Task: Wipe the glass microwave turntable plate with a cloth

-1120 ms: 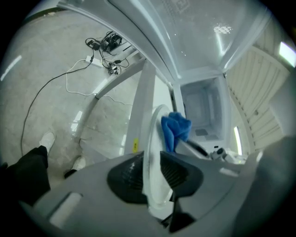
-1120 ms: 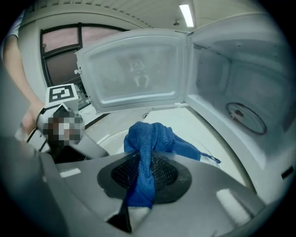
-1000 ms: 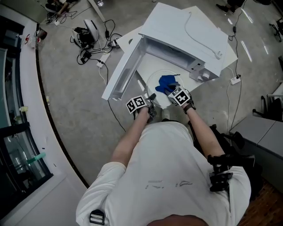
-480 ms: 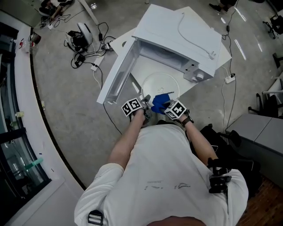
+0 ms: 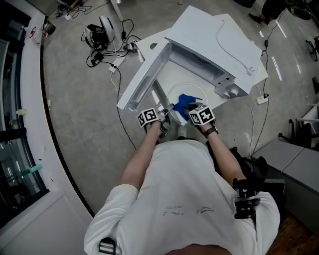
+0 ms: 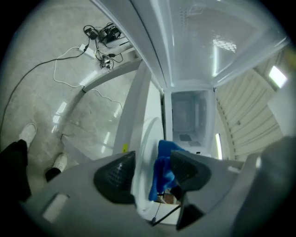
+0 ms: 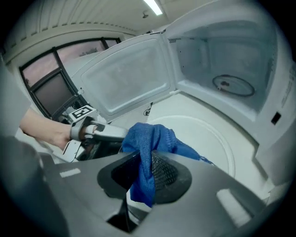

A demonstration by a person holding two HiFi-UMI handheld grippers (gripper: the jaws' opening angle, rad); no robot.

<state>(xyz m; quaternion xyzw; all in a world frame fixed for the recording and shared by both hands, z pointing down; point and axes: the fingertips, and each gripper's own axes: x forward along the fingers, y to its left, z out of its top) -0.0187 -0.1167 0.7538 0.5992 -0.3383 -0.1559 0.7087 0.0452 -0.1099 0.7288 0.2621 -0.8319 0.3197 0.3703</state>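
Room evenly bright, overhead strip light (image 7: 152,7) cool white. Pale streaks of glare on grey floor (image 5: 84,99) and on microwave door (image 6: 224,44). Shadows soft, faint. Both gripper views fisheye-bent, black vignette at corners, nearest foreground blurred. Head view sharp.

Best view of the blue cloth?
Right gripper view: the blue cloth fills centre frame, pinched in the right gripper. Left gripper view shows it beside the edge-on plate; head view, a small blue patch.

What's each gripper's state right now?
Left gripper: open, jaws just opening, glass turntable plate rim between them.
Right gripper: shut on blue cloth.
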